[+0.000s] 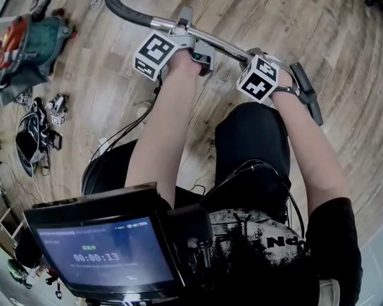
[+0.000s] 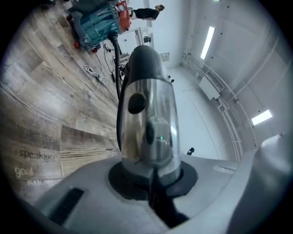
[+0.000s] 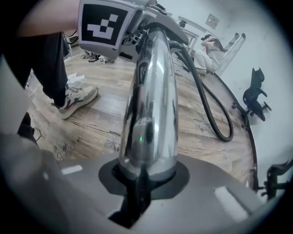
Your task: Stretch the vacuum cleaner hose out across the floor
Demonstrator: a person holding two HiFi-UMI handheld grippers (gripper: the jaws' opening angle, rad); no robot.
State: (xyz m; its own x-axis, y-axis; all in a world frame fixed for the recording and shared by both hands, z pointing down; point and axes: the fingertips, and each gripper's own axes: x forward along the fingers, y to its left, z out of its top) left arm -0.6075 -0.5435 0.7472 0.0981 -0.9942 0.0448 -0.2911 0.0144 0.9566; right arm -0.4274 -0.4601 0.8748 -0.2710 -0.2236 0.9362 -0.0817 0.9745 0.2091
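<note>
1. One wood-plank floor (image 1: 102,83), pale grey-brown, fills most of every view and runs out to white walls.
2. Far from me on that floor sits the vacuum cleaner (image 2: 98,23), teal with red parts. In the head view it lies at the top left corner.
3. Black and ribbed, the vacuum cleaner hose (image 1: 127,13) joins the far end of the rigid tube I hold. The right gripper view shows it dropping from there and curling in a loop on the floor. The left gripper view shows it trailing over the planks to the vacuum cleaner. It lies slack and bent, not in a straight line.
4. A chrome tube (image 3: 153,100), shiny and slightly curved, hangs in the air in front of my knees. It crosses the head view from upper left to right and ends in a black handle piece.
5. A dark screen (image 1: 108,251) at my chest shows a timer.
6. My left tool (image 2: 151,180) is clamped on the chrome tube near its hose end, with both jaws pressed against the metal.
7. My right tool (image 3: 143,176) is clamped on the same tube nearer the handle end. Its jaws are tight on the metal, and it is just beside the left one.
8. A pale sneaker (image 3: 78,98) stands on the floor to one side.
9. A small coil of white cable (image 2: 94,73) lies near the vacuum cleaner.
</note>
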